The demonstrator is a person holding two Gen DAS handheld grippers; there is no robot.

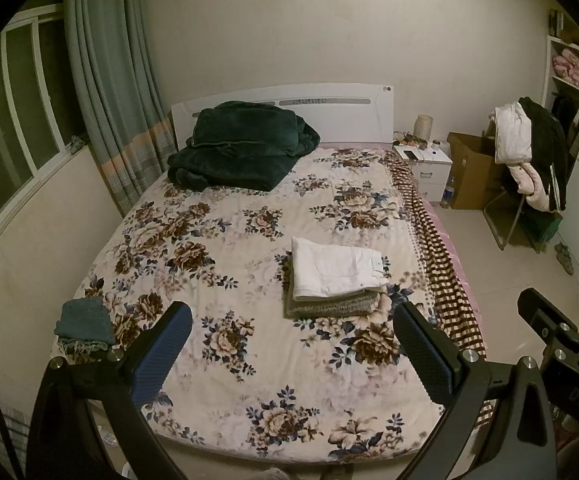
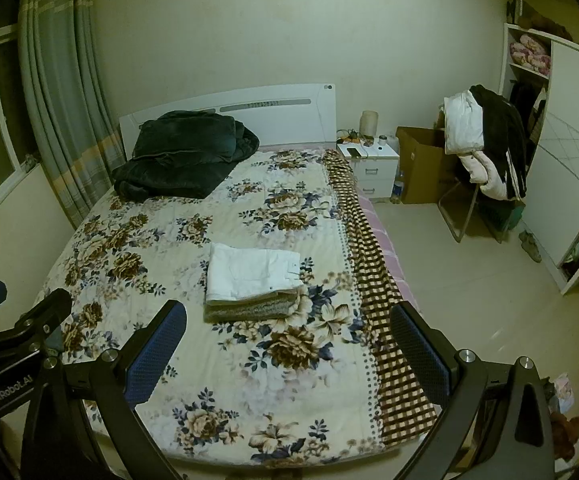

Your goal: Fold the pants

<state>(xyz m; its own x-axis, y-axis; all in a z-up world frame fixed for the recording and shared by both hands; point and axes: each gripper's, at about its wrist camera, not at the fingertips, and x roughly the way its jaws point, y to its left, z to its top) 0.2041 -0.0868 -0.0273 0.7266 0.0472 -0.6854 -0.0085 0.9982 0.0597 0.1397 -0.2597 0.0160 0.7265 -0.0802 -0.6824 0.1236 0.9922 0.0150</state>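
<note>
Folded white pants [image 1: 335,270] lie on top of a folded grey garment [image 1: 329,304] on the right half of the floral bed cover [image 1: 217,240]. The same stack shows in the right wrist view, white pants [image 2: 251,274] over the grey garment [image 2: 245,310]. A folded blue-green garment [image 1: 85,320] lies at the bed's near left corner. My left gripper [image 1: 291,354] is open and empty, held above the foot of the bed. My right gripper [image 2: 287,354] is open and empty, also above the foot of the bed, short of the stack.
A dark green blanket [image 1: 241,144] is heaped at the headboard. A white nightstand [image 1: 425,168], a cardboard box [image 1: 469,168] and a chair draped with clothes [image 1: 529,160] stand to the right. Curtains [image 1: 109,80] hang at the left. A checkered blanket [image 1: 441,256] edges the bed's right side.
</note>
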